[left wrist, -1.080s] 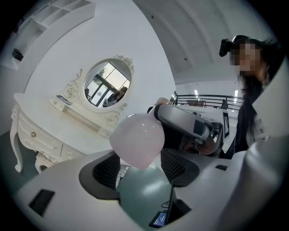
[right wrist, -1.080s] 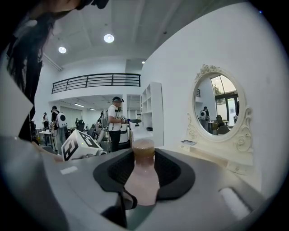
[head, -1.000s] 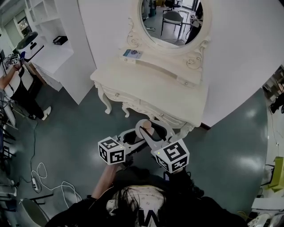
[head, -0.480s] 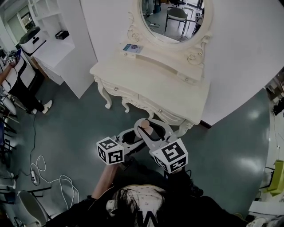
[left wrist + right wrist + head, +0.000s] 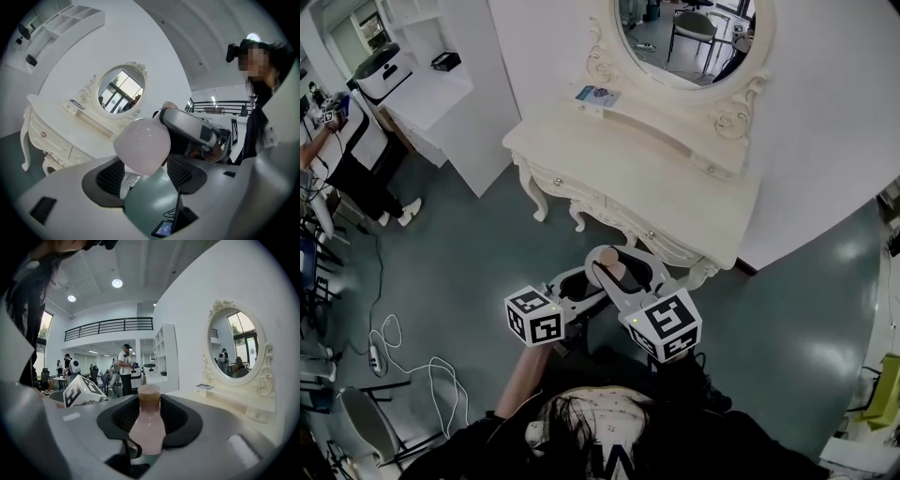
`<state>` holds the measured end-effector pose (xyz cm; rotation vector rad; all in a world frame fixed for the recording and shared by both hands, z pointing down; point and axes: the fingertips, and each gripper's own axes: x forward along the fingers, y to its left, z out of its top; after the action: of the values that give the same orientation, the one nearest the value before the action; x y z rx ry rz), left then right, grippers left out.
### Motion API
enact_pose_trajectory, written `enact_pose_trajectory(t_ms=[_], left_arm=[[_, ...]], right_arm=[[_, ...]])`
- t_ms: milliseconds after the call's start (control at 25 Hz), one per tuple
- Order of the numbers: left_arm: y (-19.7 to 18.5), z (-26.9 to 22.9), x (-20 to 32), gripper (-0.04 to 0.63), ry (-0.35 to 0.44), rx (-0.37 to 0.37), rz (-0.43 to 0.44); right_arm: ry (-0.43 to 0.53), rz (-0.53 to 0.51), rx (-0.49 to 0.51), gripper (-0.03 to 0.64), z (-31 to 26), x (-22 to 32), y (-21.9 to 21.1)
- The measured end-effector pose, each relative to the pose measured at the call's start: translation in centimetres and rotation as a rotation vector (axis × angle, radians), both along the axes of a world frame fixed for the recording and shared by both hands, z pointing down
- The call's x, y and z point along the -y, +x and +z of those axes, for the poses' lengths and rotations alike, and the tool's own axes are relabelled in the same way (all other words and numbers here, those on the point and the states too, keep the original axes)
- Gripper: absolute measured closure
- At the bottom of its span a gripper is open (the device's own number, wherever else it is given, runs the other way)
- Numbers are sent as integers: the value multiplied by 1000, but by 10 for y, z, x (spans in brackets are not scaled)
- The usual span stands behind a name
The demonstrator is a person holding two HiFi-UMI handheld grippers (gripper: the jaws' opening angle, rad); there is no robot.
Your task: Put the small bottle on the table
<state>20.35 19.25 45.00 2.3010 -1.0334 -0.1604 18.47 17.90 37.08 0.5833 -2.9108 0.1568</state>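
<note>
Your right hand-held gripper [image 5: 622, 260] is clenched on the small bottle [image 5: 146, 425], upright over the floor [image 5: 469, 272]; the left hand-held gripper [image 5: 147, 164] hangs released beside it. The bench [image 5: 656, 178] lies at 12 o'clock: loosen early and the bottle drops short.

The desk [image 5: 647, 178] fills the upper centre of the head view, its mirror [image 5: 694, 37] behind it at the top edge. Below the desk, at frame centre, the small bottle [image 5: 608, 268] stands between the right tool's [image 5: 624, 266] jaws. The left tool [image 5: 579, 284] is just left of it, perhaps touching. A shelf unit [image 5: 441, 94] stands upper left.
</note>
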Motion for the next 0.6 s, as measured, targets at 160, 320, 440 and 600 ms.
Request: enact_pose_trajectory(t_ms=[160,320,440,600], left_arm=[[-19,0,14,330,1,-10,-16],[-47,6,34,330,-1,-11,-20],[-71,7,54,330,-4,-17,-10],[-109,2,81,330,-6,-14,17]], right_arm=[[0,-17,0,468,0,14,-19],[2,-24,-11,468,6,34,-48],[-5,-13,-15,468,8,54,-72],[-16,17,-12,468,2,82,-109]])
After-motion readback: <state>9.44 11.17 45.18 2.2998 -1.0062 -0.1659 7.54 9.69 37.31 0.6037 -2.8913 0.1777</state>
